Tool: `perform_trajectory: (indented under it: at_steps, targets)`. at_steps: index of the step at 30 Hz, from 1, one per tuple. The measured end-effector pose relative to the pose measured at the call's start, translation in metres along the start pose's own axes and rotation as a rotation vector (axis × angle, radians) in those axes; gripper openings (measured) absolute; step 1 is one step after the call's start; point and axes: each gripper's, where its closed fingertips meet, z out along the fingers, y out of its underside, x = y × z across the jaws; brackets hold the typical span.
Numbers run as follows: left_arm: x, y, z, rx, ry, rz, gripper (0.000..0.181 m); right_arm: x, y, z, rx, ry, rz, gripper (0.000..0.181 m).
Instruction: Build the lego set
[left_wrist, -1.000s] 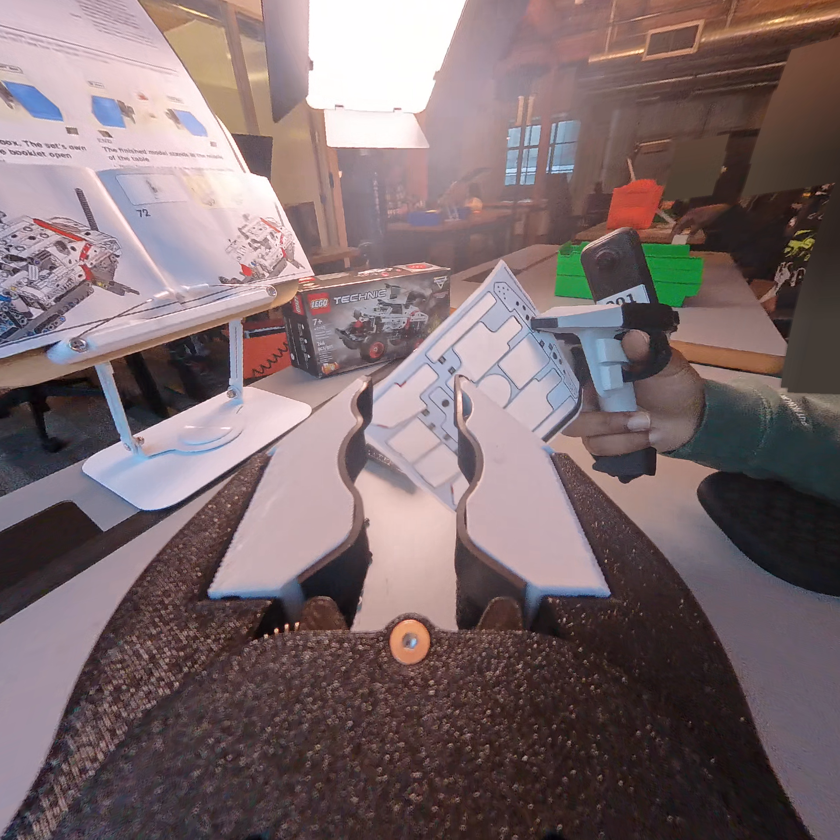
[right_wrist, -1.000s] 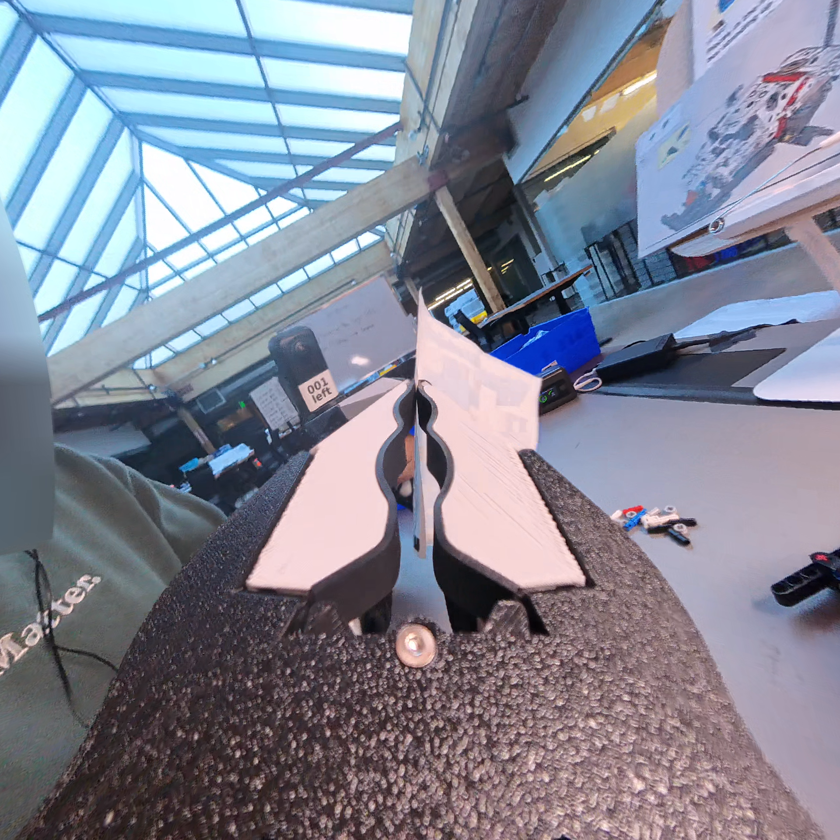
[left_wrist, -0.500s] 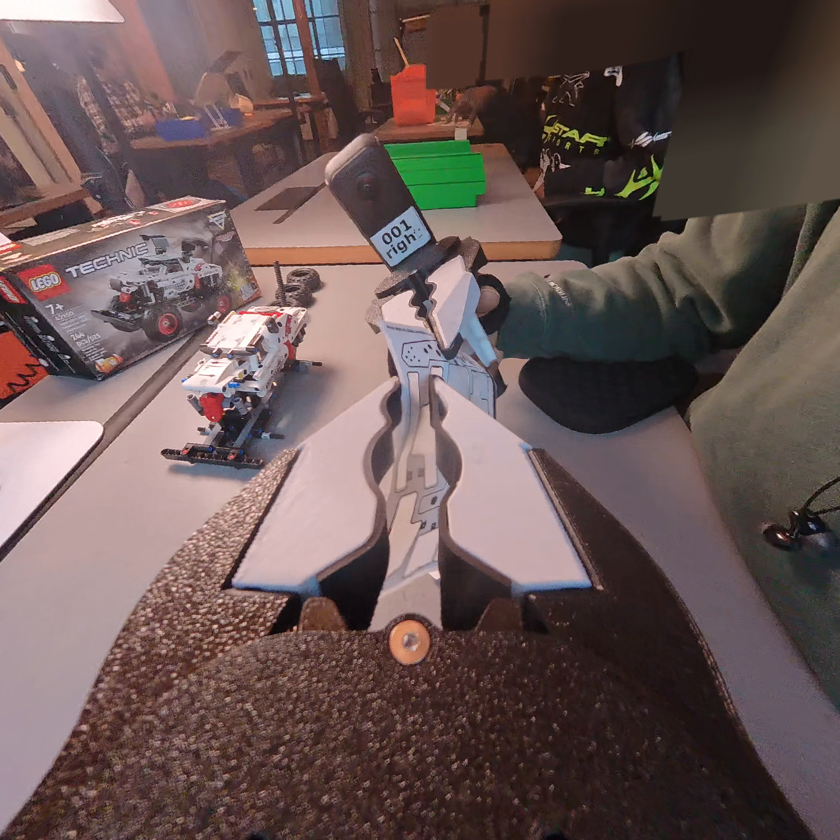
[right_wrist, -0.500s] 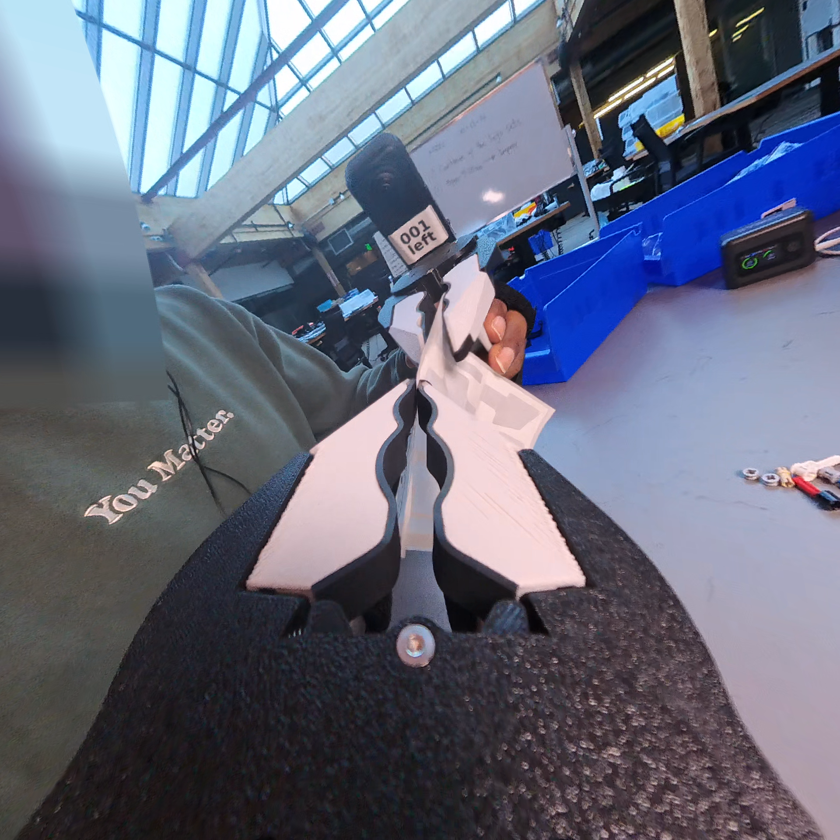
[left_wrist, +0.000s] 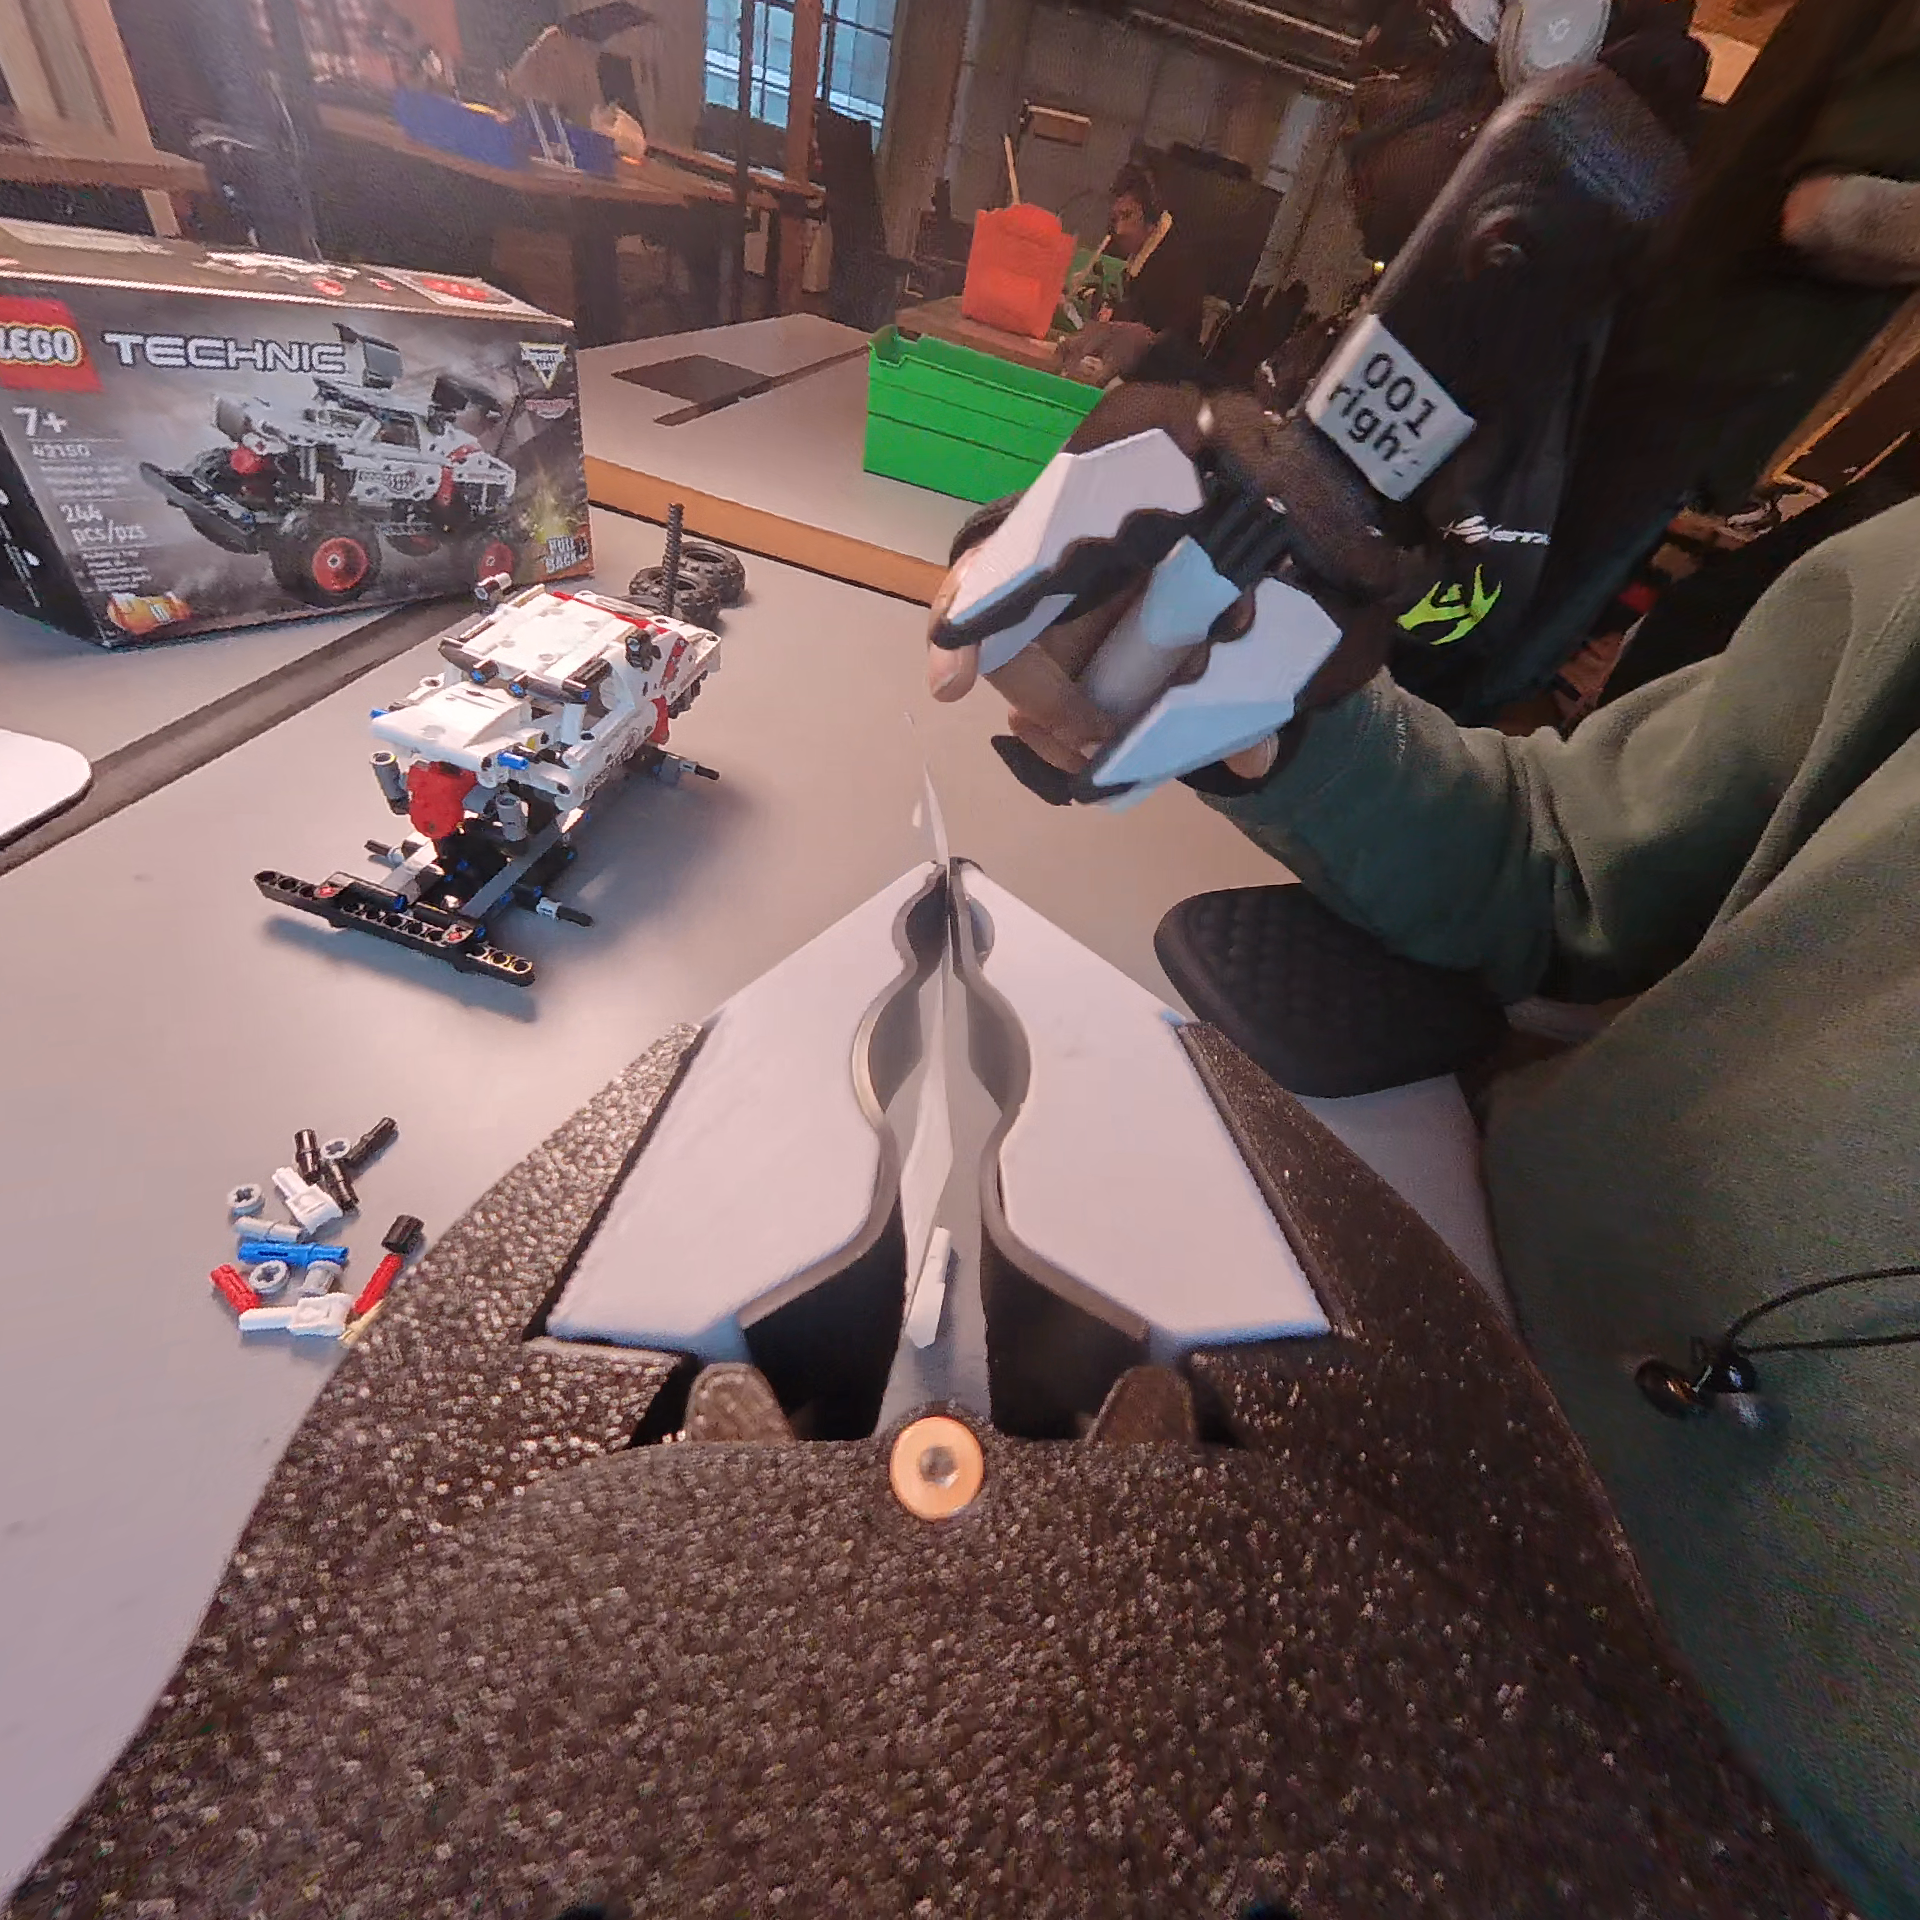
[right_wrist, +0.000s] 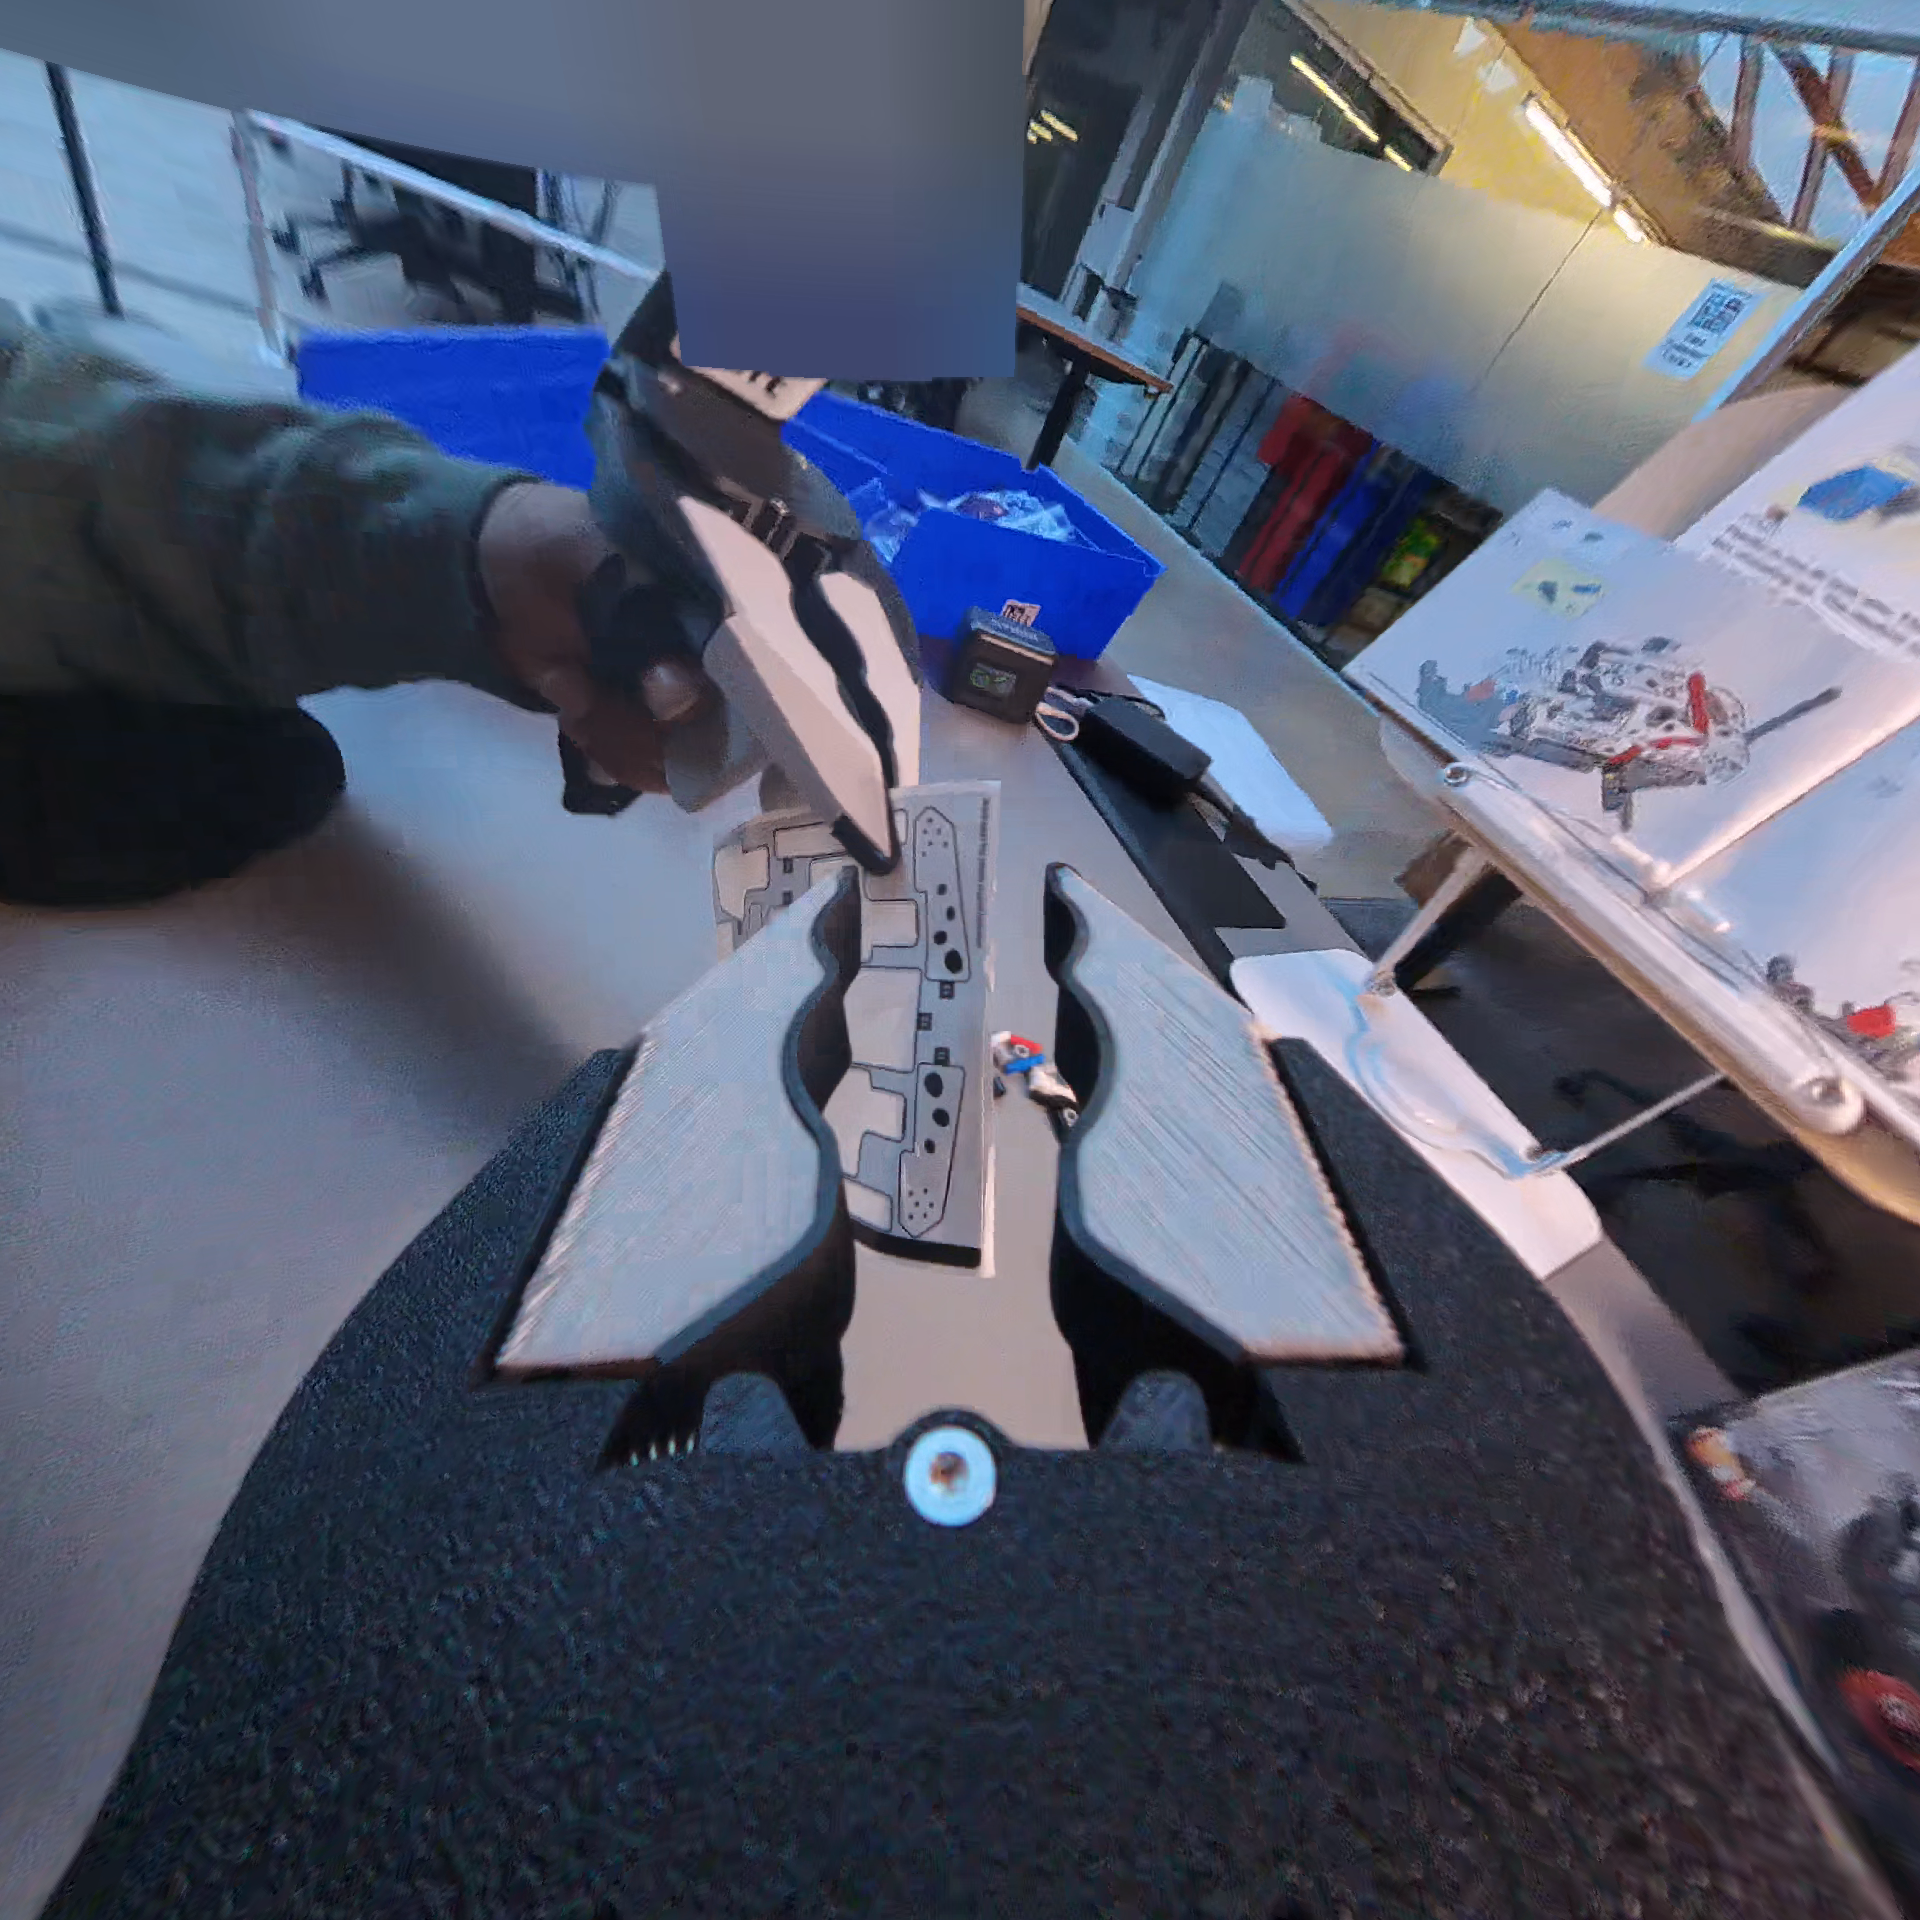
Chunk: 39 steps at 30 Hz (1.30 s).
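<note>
Left wrist view shows my left gripper pinching the sticker sheet edge-on; my right gripper hangs spread above it, and the half-built truck sits at ten o'clock.

Grey table, truck model, loose pins, box

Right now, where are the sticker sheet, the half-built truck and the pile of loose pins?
sticker sheet (right_wrist: 925, 1039), right wrist view, printed face.
half-built truck (left_wrist: 540, 696), left wrist view, white roof panels.
loose pins (left_wrist: 301, 1242), left wrist view, middle of pile.
</note>
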Motion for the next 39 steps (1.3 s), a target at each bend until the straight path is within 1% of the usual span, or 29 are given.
perform_trajectory:
  at_steps: [2,5,7,11,16,22,27,30,34,39]
  targets:
    - [0.003,0.001,0.002,-0.003,0.012,0.002,0.000,-0.012,0.008,0.008,-0.055,-0.016,-0.064,0.034]
    - [0.013,0.004,0.006,-0.030,0.040,0.042,0.000,-0.024,0.018,0.017,-0.065,-0.073,-0.033,0.035]
    - [0.021,0.006,0.007,-0.042,0.072,0.071,0.000,-0.031,0.013,0.016,-0.023,-0.139,0.031,0.033]
    - [0.035,0.006,0.006,-0.038,0.134,0.117,0.000,-0.041,0.007,0.009,0.045,-0.260,0.147,0.023]
    - [0.040,0.000,0.003,0.003,0.160,0.123,0.001,-0.039,-0.002,0.003,0.141,-0.320,0.268,0.012]
    - [0.043,-0.005,0.000,0.038,0.194,0.101,0.002,-0.040,-0.006,0.001,0.171,-0.332,0.280,0.006]
    - [0.046,-0.011,-0.002,0.080,0.249,0.021,0.000,-0.042,-0.011,-0.002,0.204,-0.339,0.267,0.002]
    - [0.041,-0.008,0.000,0.068,0.228,-0.006,0.000,-0.041,-0.008,0.000,0.186,-0.318,0.241,0.002]
    - [0.034,-0.004,0.003,0.029,0.163,0.039,0.000,-0.039,-0.001,0.002,0.149,-0.308,0.243,0.003]
    - [0.025,0.002,0.006,-0.016,0.087,0.065,0.000,-0.035,0.011,0.006,0.085,-0.259,0.198,0.003]
